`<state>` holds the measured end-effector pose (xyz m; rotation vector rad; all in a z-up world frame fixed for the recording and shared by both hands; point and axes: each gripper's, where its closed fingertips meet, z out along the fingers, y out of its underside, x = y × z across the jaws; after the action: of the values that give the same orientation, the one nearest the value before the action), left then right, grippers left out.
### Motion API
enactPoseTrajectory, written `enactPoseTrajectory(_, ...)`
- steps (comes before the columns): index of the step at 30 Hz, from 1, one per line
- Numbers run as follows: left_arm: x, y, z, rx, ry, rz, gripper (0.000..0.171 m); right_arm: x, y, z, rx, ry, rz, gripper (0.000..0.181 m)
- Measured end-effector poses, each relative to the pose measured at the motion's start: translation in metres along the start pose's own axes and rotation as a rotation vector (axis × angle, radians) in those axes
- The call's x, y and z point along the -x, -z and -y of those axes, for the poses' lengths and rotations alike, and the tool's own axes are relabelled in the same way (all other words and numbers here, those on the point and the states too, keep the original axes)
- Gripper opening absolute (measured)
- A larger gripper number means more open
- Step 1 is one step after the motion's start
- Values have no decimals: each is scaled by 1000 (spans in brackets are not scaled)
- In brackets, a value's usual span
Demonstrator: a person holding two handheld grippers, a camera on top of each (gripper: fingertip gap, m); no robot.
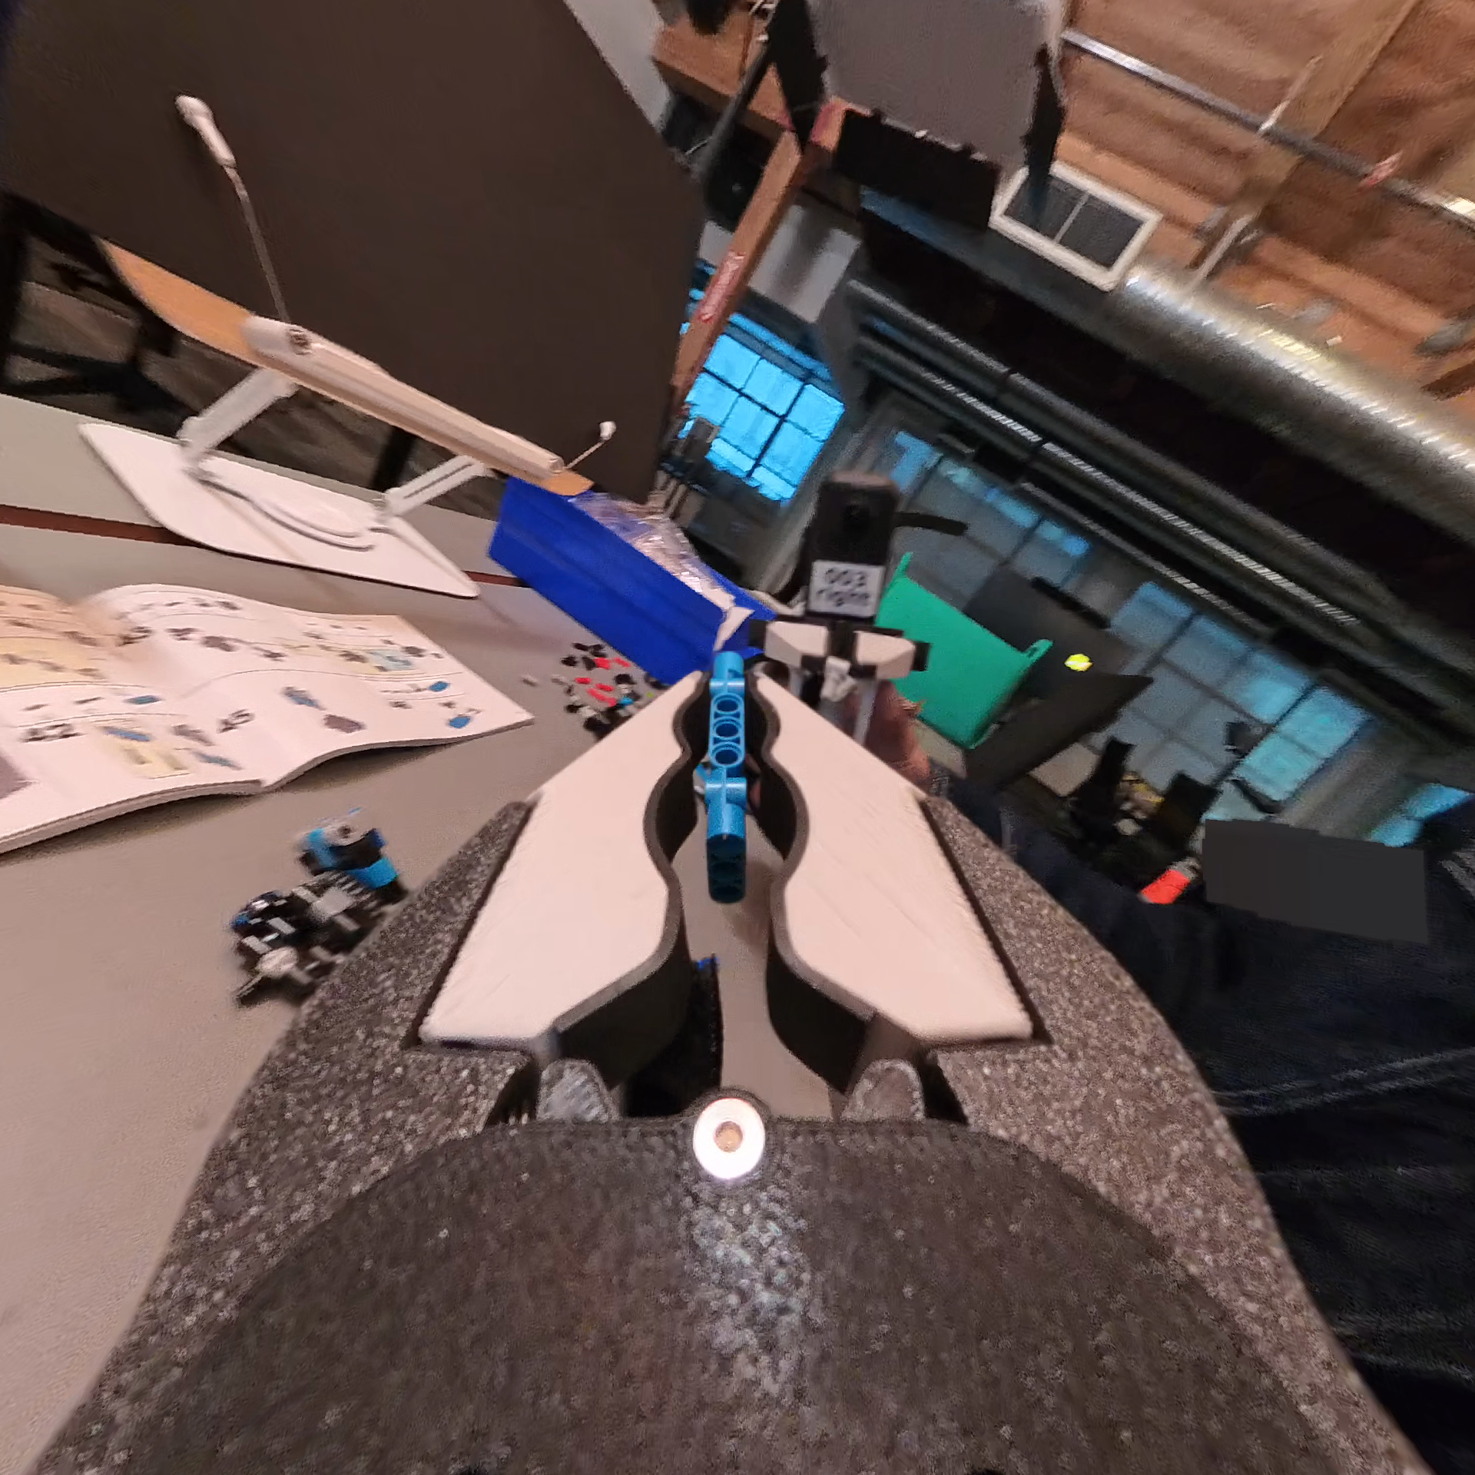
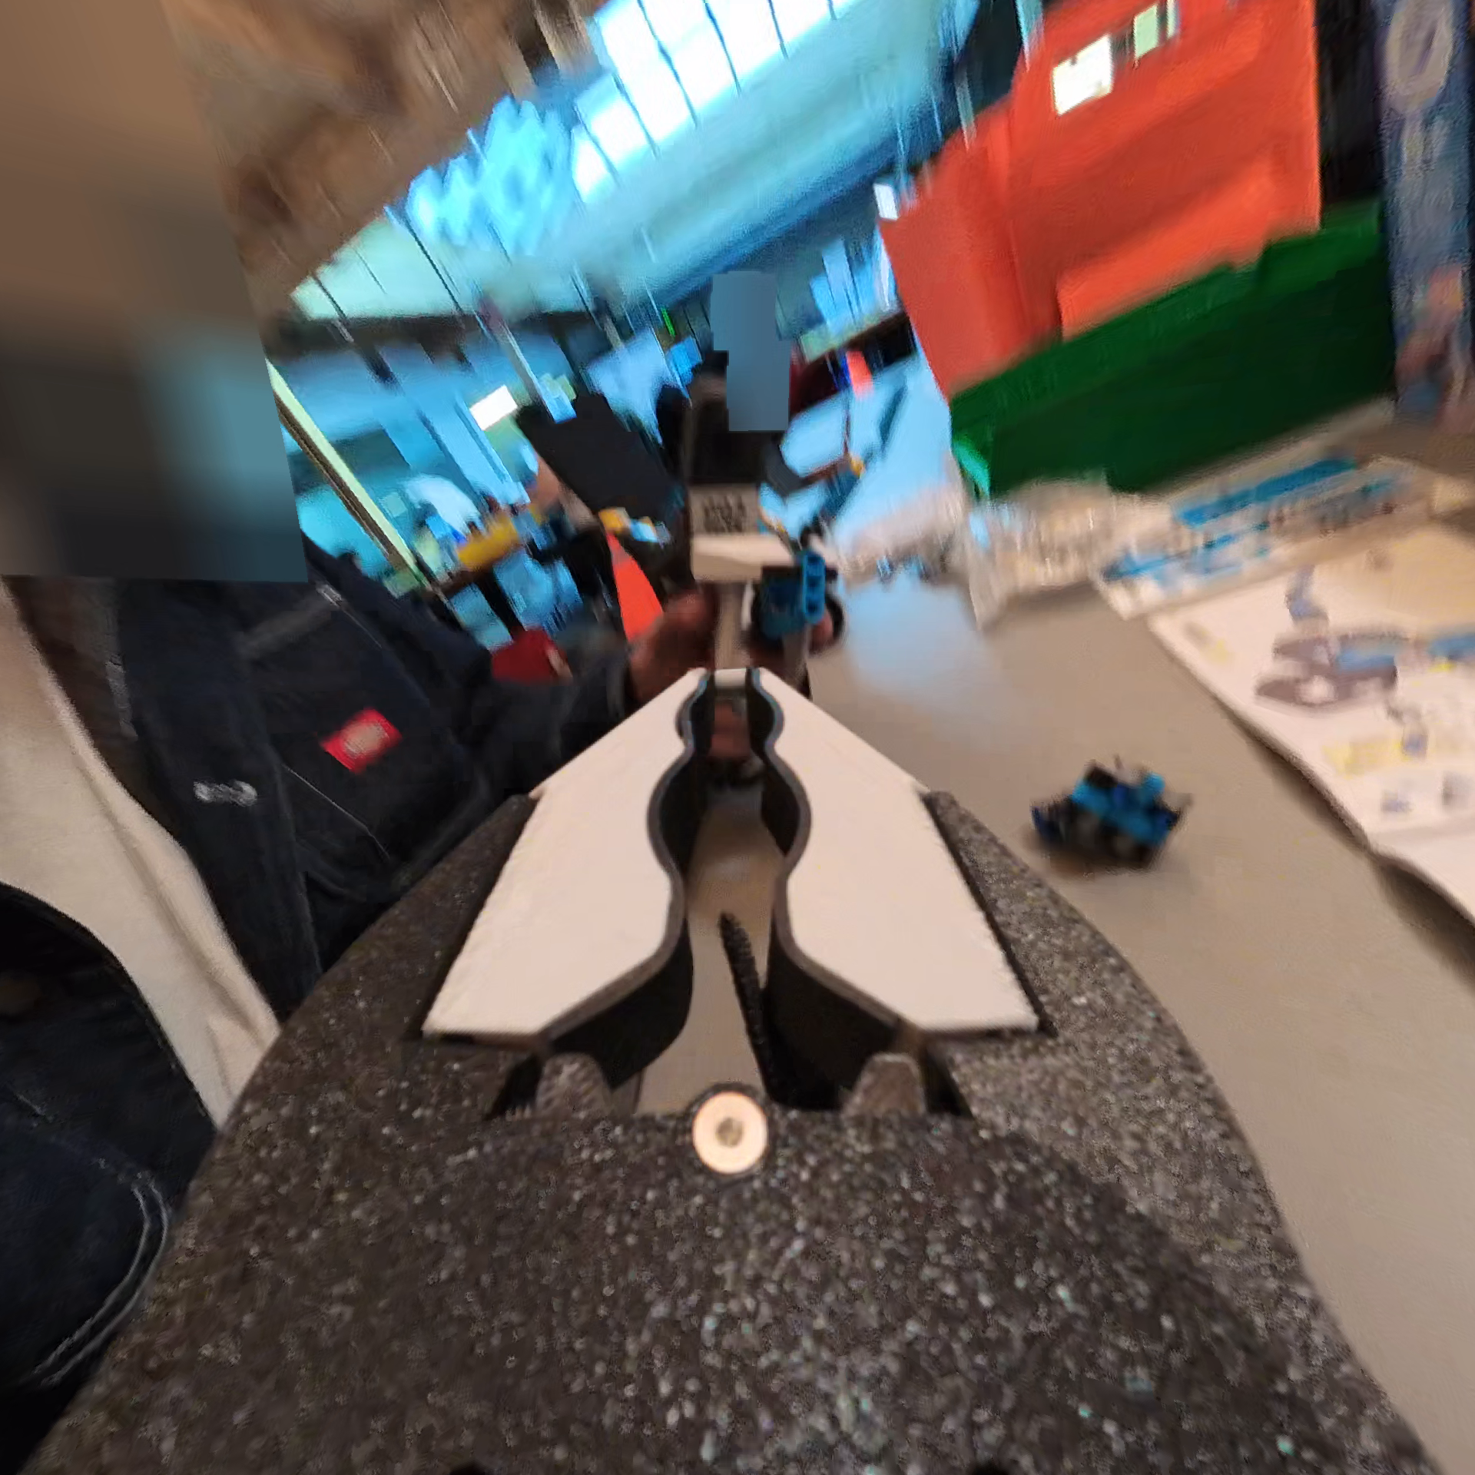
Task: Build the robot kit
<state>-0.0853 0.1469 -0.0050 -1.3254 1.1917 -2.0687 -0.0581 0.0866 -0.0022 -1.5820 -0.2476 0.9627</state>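
Left gripper (image 1: 728, 686) pinches a blue perforated plastic toy beam (image 1: 725, 766) above the grey desk (image 1: 120, 998); right gripper (image 2: 728, 678), jaws nearly together and empty, faces it. A half-built blue-and-black model (image 1: 319, 902) lies near the open instruction booklet (image 1: 199, 678).

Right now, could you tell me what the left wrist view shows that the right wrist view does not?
Only the left wrist view shows the white stand, the blue bin and scattered small pieces. Only the right wrist view shows the orange bin above a dark green one. Both show the open instruction booklet, the small blue-and-black assembly, and the left gripper shut on a blue beam.
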Motion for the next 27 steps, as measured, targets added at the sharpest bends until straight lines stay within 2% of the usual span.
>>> enactPoseTrajectory(2, -12, -4, -3, 12, 34, -78, 8, 6, 3, 11, -110, -2, 60, 6)
enactPoseTrajectory(4, -23, -8, -5, 17, 60, -131, 8, 13, 1, 12, -145, -14, 110, 6)
enactPoseTrajectory(8, -40, -17, -3, -4, 122, -200, 8, 6, -7, 11, -198, -53, 60, 7)
enactPoseTrajectory(14, -48, -37, 2, -103, 189, -197, 8, 4, -5, 22, -310, -145, 79, 7)
enactPoseTrajectory(19, -48, -47, -4, -95, 192, -206, 8, 7, -2, 30, -358, -106, 52, 7)
enactPoseTrajectory(27, -46, -45, -1, -133, 190, -227, 8, 10, -3, 34, -390, -123, 42, 7)
